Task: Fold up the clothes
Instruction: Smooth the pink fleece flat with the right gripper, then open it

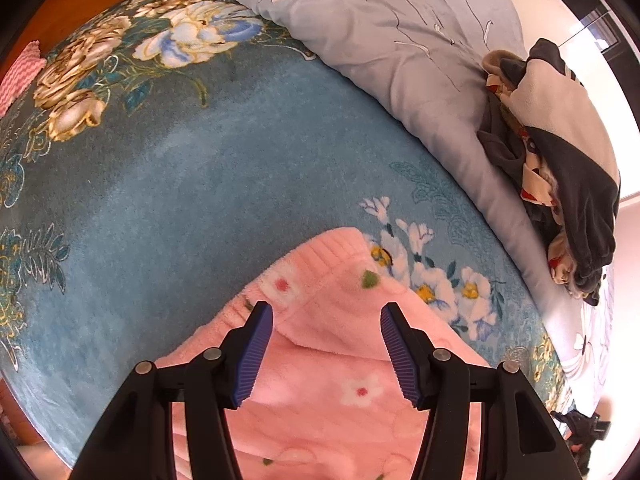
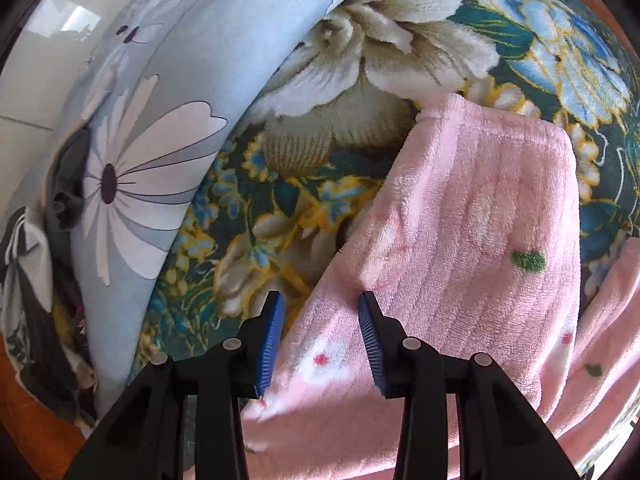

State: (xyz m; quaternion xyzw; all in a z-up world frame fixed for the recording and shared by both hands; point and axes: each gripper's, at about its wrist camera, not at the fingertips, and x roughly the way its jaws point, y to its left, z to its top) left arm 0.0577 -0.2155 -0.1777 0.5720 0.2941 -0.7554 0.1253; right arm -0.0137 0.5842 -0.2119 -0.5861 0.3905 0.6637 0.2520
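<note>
Pink fleece fills the space just ahead of my left tool (image 1: 326, 354), whose blue ribbed pads (image 1: 254, 354) stand spread wide with nothing pinched between them. This pink fleece garment (image 1: 340, 380), dotted with small white flowers and green leaves, lies on a blue floral blanket (image 1: 192, 184), and its ribbed cuff (image 1: 336, 248) points away from me. Beyond the blanket's far edge a grey daisy-print quilt (image 1: 380, 40) is bunched up. A heap of dark and patterned clothes (image 1: 560, 152) sits on that quilt at the right. At the far left edge a small piece of pink textured cloth (image 1: 20, 76) rests off the blanket.

My right tool (image 2: 320, 346) is also spread. One edge of the pink garment (image 2: 472, 240) runs between its pads, but they are not closed on it; the left pad is clear of the cloth, and I cannot tell whether the right pad touches it. From this side the garment shows a folded, rounded end lying over the blanket's large cream and blue flowers (image 2: 380, 40). The grey quilt (image 2: 160, 140) curves along the left, close beside the garment without touching it.
</note>
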